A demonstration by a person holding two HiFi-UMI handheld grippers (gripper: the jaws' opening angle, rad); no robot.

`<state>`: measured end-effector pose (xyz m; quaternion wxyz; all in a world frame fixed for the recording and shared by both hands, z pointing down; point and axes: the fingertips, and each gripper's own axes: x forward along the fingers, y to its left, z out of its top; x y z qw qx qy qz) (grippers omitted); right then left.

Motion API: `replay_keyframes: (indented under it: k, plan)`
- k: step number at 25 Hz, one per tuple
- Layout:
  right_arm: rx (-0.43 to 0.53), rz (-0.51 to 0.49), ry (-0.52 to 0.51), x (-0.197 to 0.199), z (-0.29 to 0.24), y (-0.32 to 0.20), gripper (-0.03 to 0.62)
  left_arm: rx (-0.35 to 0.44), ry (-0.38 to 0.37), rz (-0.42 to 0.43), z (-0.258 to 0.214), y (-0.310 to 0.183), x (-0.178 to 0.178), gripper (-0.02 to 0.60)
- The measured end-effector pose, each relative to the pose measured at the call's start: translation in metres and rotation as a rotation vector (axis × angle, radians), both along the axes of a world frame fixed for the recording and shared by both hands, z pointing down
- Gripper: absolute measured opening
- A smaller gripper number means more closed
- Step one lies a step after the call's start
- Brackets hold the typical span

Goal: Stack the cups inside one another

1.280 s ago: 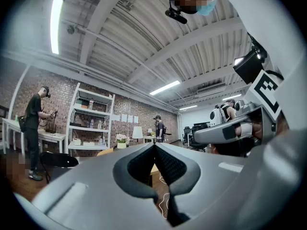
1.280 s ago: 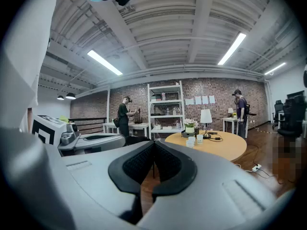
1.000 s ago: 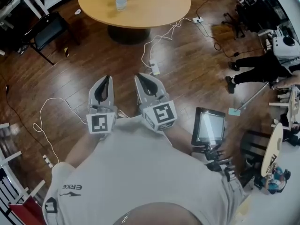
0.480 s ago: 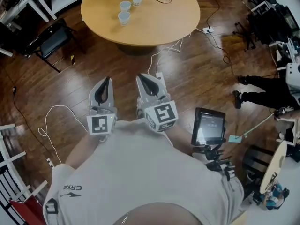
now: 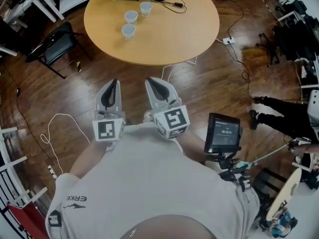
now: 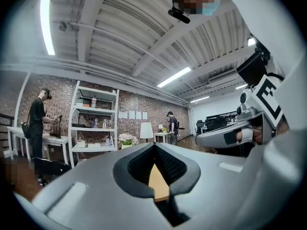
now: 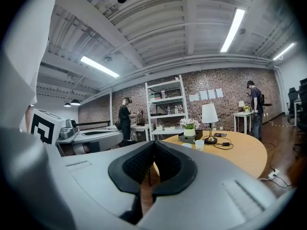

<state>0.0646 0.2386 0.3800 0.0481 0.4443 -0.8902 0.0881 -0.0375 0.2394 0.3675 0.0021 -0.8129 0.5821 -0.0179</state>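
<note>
On round table [image 5: 172,34], three separate cups [image 5: 131,17]

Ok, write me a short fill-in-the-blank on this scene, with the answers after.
The cups on the round table number ____.
The left gripper and the right gripper both have their fingers ____, with nothing between them.
Both grippers hang over the wooden ____, short of the table.
Missing words: three; shut; floor.

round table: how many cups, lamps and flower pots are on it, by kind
cups: 3
lamp: 1
flower pot: 1
total: 5
</note>
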Motion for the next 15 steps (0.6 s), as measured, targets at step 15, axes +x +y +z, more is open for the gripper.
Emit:
replay_keyframes:
  k: [15]
  plan:
    - [-0.043, 0.058, 0.036, -0.037, 0.015, -0.111, 0.014, -0.019, 0.056, 0.039, 0.022, -0.121, -0.042, 0.002]
